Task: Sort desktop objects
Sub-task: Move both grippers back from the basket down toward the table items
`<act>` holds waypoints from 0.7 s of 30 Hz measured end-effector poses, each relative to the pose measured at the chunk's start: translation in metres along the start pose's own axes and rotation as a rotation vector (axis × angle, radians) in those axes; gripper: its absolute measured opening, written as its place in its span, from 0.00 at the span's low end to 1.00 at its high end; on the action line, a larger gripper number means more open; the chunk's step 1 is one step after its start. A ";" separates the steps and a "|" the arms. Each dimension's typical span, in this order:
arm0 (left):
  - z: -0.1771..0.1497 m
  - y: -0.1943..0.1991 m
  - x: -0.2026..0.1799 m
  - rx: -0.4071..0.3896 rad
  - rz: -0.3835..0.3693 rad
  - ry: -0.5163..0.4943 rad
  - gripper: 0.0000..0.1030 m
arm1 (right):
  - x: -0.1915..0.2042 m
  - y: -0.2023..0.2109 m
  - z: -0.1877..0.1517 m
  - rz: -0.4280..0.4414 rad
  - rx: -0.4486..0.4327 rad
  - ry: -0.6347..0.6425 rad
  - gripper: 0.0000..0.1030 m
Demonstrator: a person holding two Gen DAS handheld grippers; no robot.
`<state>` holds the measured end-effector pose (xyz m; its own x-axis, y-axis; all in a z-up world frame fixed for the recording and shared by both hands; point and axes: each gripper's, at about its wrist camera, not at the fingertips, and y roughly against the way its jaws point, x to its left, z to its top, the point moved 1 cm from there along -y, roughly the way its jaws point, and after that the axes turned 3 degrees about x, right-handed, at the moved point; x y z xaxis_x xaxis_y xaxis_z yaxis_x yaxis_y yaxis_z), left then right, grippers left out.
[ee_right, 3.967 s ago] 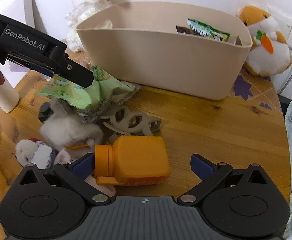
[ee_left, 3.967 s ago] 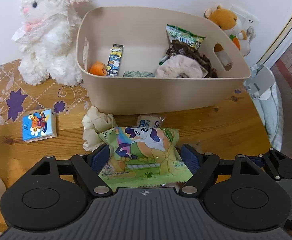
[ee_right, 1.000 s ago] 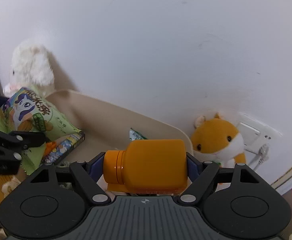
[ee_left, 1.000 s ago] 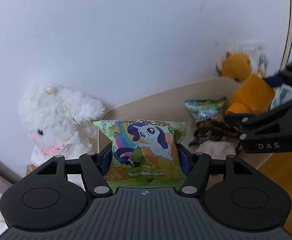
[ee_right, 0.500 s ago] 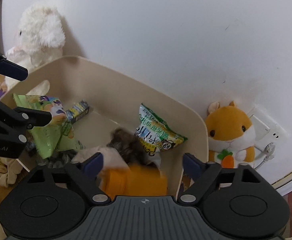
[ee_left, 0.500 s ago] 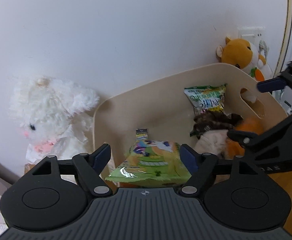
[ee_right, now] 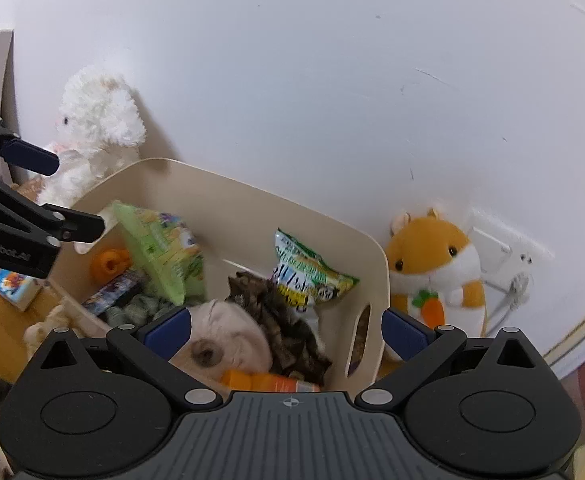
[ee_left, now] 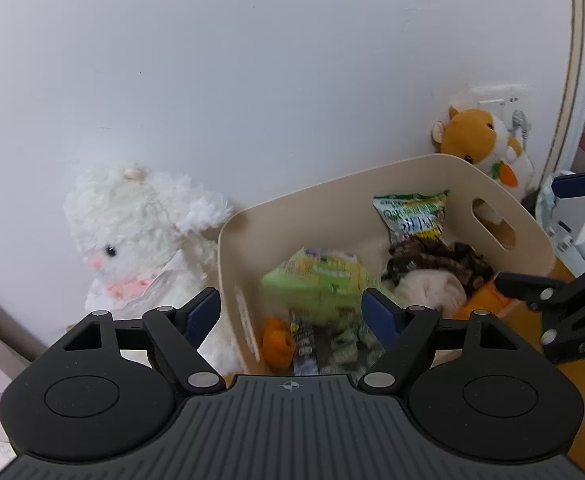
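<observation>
My left gripper [ee_left: 292, 304] hangs open over the beige bin [ee_left: 332, 184]. The green pony snack bag [ee_left: 320, 276] lies loose inside the bin below it, free of the pads. My right gripper [ee_right: 286, 326] hovers over the bin's right half [ee_right: 252, 188], its jaws opening with nothing between them. The orange bottle [ee_right: 268, 382] lies on its side in the bin by the near wall, partly hidden behind the gripper body. The right wrist view also shows the snack bag [ee_right: 160, 256] leaning in the bin's left part.
In the bin are another green snack bag [ee_left: 412, 212], a brown scrunchie [ee_left: 436, 260], a pale fluffy one [ee_right: 228, 340] and a small orange toy [ee_right: 108, 264]. A white plush rabbit [ee_left: 132, 240] sits left, an orange hamster plush [ee_right: 432, 264] right. A small blue box [ee_right: 12, 284] lies on the table.
Both grippers, lifted from the table over the bin, have opened. The snack bag dropped from the left one and the orange bottle from the right one into the bin.
</observation>
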<state>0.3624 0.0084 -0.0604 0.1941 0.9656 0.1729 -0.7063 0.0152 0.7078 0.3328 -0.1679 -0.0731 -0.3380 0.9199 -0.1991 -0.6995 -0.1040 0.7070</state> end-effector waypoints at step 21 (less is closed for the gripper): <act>-0.124 0.072 0.015 0.179 -0.140 0.015 0.78 | 0.047 0.071 -0.120 0.203 0.103 -0.116 1.00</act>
<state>0.2303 0.0559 -0.0919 0.2711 0.9610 0.0551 -0.5407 0.1047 0.8347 0.1915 -0.1775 -0.1140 -0.3861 0.9220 0.0287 -0.5553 -0.2571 0.7909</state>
